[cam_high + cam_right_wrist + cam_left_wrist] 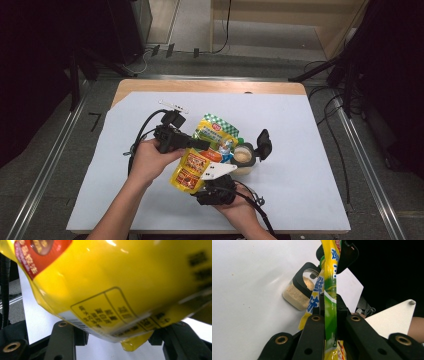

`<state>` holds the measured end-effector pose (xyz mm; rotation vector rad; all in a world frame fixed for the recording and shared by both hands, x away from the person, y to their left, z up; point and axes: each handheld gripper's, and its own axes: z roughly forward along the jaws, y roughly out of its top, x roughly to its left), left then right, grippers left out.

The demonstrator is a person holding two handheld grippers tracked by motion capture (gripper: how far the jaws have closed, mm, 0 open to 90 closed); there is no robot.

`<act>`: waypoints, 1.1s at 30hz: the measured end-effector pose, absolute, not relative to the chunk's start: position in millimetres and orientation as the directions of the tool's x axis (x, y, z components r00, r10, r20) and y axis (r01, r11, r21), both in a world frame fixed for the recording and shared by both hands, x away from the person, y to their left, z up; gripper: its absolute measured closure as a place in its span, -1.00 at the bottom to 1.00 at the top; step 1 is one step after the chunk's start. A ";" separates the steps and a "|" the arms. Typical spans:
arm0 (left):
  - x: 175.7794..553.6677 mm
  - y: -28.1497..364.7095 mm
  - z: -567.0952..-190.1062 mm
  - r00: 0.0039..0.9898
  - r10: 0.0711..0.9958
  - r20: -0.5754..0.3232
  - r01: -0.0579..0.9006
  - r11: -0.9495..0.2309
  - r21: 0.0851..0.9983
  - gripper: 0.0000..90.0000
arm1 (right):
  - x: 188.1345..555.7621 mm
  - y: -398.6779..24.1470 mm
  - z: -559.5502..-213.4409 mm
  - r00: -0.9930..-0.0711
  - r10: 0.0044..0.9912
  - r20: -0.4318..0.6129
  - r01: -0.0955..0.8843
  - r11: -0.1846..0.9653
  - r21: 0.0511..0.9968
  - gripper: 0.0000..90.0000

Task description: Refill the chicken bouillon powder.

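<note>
A yellow and green food pouch point(207, 150) is held up over the white table cover point(300, 200). My left gripper point(202, 145) comes in from the left and is shut on the pouch's thin edge point(329, 290), which runs up between its jaws point(330, 312). Below it, my right gripper point(200, 182) points up at the pouch's bottom. In the right gripper view the pouch point(112, 277) hangs just above the jaws point(120, 340), which stand wide apart, its lower corner between them without being pressed. A clear jar of beige powder point(243, 159) point(298, 293) stands behind, its black flip lid point(263, 144) open.
A small white strip point(173, 105) lies on the cover behind my left hand. Black cables trail from both grippers. The right gripper's pale three-cornered plate point(392, 317) shows beside the pouch. The wooden table edge point(210, 86) runs along the back, with dark stands around.
</note>
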<state>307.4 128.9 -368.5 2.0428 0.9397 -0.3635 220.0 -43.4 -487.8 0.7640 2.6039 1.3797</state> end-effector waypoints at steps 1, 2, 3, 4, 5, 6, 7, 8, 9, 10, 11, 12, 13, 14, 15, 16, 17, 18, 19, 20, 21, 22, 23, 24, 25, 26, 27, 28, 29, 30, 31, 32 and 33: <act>307.3 129.4 -368.0 0.678 0.490 -0.548 0.731 -0.367 0.575 0.99 | 220.3 -43.5 -487.9 -0.869 0.473 0.144 0.385 0.462 0.799 0.06; 307.6 130.2 -367.6 0.677 0.492 -0.548 0.731 -0.362 0.578 0.99 | 220.5 -43.6 -487.8 -0.867 0.474 0.151 0.391 0.459 0.798 0.06; 307.9 131.0 -367.0 0.674 0.495 -0.548 0.733 -0.356 0.579 0.99 | 221.3 -44.2 -487.7 -0.866 0.476 0.153 0.392 0.457 0.799 0.06; 308.2 132.2 -366.5 0.675 0.498 -0.544 0.731 -0.354 0.583 0.99 | 221.5 -44.5 -487.7 -0.863 0.478 0.163 0.400 0.450 0.798 0.06; 308.4 133.5 -365.5 0.674 0.500 -0.543 0.731 -0.352 0.584 1.00 | 221.8 -44.7 -487.7 -0.860 0.481 0.170 0.407 0.447 0.796 0.06; 308.6 135.0 -364.9 0.673 0.501 -0.545 0.732 -0.346 0.586 1.00 | 222.1 -44.8 -487.8 -0.859 0.483 0.172 0.410 0.446 0.795 0.05; 308.7 136.8 -364.1 0.672 0.500 -0.546 0.733 -0.341 0.589 1.00 | 222.2 -44.8 -488.1 -0.858 0.485 0.170 0.411 0.448 0.794 0.05; 309.0 138.5 -363.6 0.672 0.503 -0.544 0.732 -0.337 0.593 1.00 | 222.2 -44.8 -488.2 -0.855 0.489 0.171 0.415 0.448 0.792 0.04; 309.2 140.2 -363.1 0.671 0.507 -0.541 0.732 -0.335 0.594 1.00 | 222.3 -45.0 -488.3 -0.853 0.492 0.173 0.418 0.446 0.791 0.04; 309.4 141.7 -363.0 0.667 0.513 -0.540 0.734 -0.328 0.595 1.00 | 222.7 -45.3 -488.5 -0.852 0.493 0.174 0.419 0.443 0.793 0.04; 309.7 143.0 -363.0 0.666 0.519 -0.536 0.733 -0.325 0.598 1.00 | 223.2 -45.6 -488.8 -0.850 0.496 0.176 0.421 0.440 0.793 0.04; 310.0 144.6 -362.7 0.666 0.524 -0.531 0.732 -0.323 0.600 1.00 | 223.7 -46.3 -488.8 -0.848 0.498 0.182 0.426 0.437 0.792 0.03; 310.4 146.3 -362.6 0.665 0.528 -0.527 0.731 -0.318 0.604 1.00 | 224.3 -46.8 -489.1 -0.845 0.498 0.192 0.434 0.432 0.791 0.03; 311.0 148.8 -362.0 0.665 0.533 -0.523 0.729 -0.311 0.610 1.00 | 225.0 -47.6 -489.4 -0.842 0.500 0.200 0.441 0.425 0.791 0.03; 311.4 150.7 -361.7 0.666 0.532 -0.522 0.727 -0.307 0.614 1.00 | 225.4 -48.4 -489.5 -0.837 0.503 0.214 0.452 0.415 0.790 0.03; 311.8 152.7 -361.3 0.664 0.535 -0.523 0.727 -0.298 0.618 1.00 | 225.5 -49.0 -489.5 -0.835 0.505 0.220 0.457 0.411 0.789 0.03; 312.3 154.8 -361.0 0.664 0.536 -0.521 0.725 -0.292 0.624 1.00 | 225.4 -49.2 -489.5 -0.832 0.508 0.224 0.460 0.406 0.789 0.03; 312.8 156.6 -360.8 0.663 0.537 -0.522 0.725 -0.284 0.627 1.00 | 225.3 -49.3 -489.5 -0.831 0.507 0.228 0.462 0.402 0.791 0.03; 313.4 158.2 -360.8 0.661 0.536 -0.525 0.725 -0.276 0.631 1.00 | 225.3 -49.2 -489.4 -0.832 0.505 0.228 0.460 0.401 0.792 0.03; 313.9 159.3 -360.7 0.660 0.538 -0.524 0.724 -0.271 0.634 1.00 | 225.2 -49.2 -489.1 -0.834 0.503 0.226 0.458 0.403 0.793 0.03; 314.4 160.6 -360.6 0.661 0.540 -0.521 0.721 -0.266 0.640 1.00 | 225.1 -48.9 -488.8 -0.834 0.503 0.228 0.458 0.402 0.793 0.04; 315.1 161.8 -360.7 0.660 0.542 -0.520 0.720 -0.261 0.643 1.00 | 225.1 -48.9 -488.5 -0.835 0.501 0.230 0.459 0.402 0.792 0.04; 316.0 163.1 -360.8 0.661 0.546 -0.514 0.717 -0.260 0.646 1.00 | 225.1 -49.0 -488.1 -0.834 0.501 0.231 0.461 0.402 0.791 0.05; 317.2 163.9 -361.1 0.664 0.551 -0.506 0.712 -0.257 0.653 1.00 | 225.3 -49.5 -487.5 -0.836 0.496 0.236 0.461 0.400 0.792 0.05; 319.2 164.6 -361.6 0.665 0.561 -0.494 0.708 -0.260 0.657 1.00 | 225.3 -50.1 -486.9 -0.835 0.496 0.237 0.460 0.396 0.795 0.05; 320.5 165.0 -362.2 0.663 0.564 -0.492 0.707 -0.258 0.658 1.00 | 225.2 -50.7 -485.7 -0.836 0.494 0.238 0.459 0.395 0.796 0.06; 322.4 165.8 -362.9 0.661 0.570 -0.488 0.708 -0.258 0.658 1.00 | 225.1 -51.0 -485.1 -0.837 0.494 0.234 0.456 0.394 0.798 0.06; 324.4 166.7 -363.9 0.661 0.577 -0.479 0.704 -0.257 0.662 1.00 | 224.9 -51.5 -484.3 -0.837 0.496 0.229 0.452 0.395 0.800 0.06; 326.1 167.1 -364.8 0.660 0.581 -0.476 0.703 -0.253 0.665 0.99 | 224.5 -52.4 -483.5 -0.837 0.498 0.227 0.451 0.395 0.801 0.06; 327.8 167.8 -365.5 0.662 0.582 -0.472 0.700 -0.255 0.667 1.00 | 224.6 -53.1 -483.2 -0.837 0.498 0.225 0.450 0.396 0.801 0.06; 330.0 168.3 -366.5 0.659 0.582 -0.476 0.701 -0.247 0.669 1.00 | 224.5 -53.6 -483.0 -0.835 0.501 0.228 0.454 0.392 0.800 0.06; 332.5 169.0 -367.3 0.661 0.580 -0.477 0.700 -0.247 0.670 1.00 | 224.5 -54.8 -483.0 -0.833 0.503 0.231 0.457 0.390 0.799 0.06; 334.7 169.0 -368.1 0.658 0.582 -0.478 0.700 -0.239 0.673 1.00 | 224.6 -55.6 -483.2 -0.830 0.505 0.234 0.461 0.388 0.798 0.06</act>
